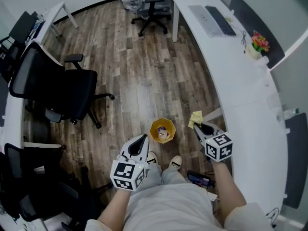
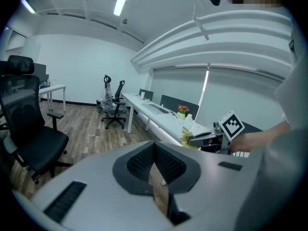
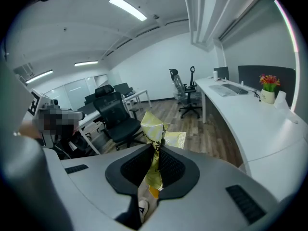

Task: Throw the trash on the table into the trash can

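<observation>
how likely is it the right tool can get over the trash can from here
Likely yes. The right tool, shut on a yellow wrapper, hangs just beside the open trash can in the head view, with nothing visible between them; a short sideways move should do.

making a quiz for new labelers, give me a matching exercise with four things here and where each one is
1 yellow wrapper
2 trash can
3 flower pot
4 black office chair

a on the white desk
b on the floor by the person's shoes
c pinched in the right gripper
d on the floor at the head view's left

Pairs: 1-c, 2-b, 3-a, 4-d
</observation>
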The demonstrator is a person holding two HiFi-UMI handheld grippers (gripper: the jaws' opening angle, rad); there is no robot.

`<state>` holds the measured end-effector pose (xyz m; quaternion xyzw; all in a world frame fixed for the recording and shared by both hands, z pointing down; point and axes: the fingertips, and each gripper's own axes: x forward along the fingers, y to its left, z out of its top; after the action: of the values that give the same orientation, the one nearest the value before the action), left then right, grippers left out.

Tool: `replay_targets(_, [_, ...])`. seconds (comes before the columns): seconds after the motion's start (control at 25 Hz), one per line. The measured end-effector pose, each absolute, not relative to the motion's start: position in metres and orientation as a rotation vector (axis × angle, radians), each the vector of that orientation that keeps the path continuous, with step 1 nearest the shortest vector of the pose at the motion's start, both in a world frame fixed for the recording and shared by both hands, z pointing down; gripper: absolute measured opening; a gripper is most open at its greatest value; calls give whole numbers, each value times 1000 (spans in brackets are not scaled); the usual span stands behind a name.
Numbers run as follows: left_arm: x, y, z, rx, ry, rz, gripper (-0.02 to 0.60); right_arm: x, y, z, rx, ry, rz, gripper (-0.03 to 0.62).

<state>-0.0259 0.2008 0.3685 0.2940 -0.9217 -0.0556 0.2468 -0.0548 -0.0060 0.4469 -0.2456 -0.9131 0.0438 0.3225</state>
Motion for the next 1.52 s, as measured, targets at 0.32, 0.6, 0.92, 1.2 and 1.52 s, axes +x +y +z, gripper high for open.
replay_targets(0.32, [-33,222,379,763,-2511,-169,0,-65,35,454,-735,-2353,101,58])
replay_targets(0.6, [-42,219,394,765,-2487,-162,0,-71,43,474,-792,-2300,90,58])
replay_targets(0.92, [-58,214,429,773,-2426,-184,0,-78,59,512,-846,-2228,91,58])
replay_targets(1.2, [-79,207,479,782,-2396,-200,0,-82,72,570,-885,-2159,87,58])
replay_targets(1.52, [-91,209,556,747,-2343,-195,0,-79,81,651,-891,-2098,99,58])
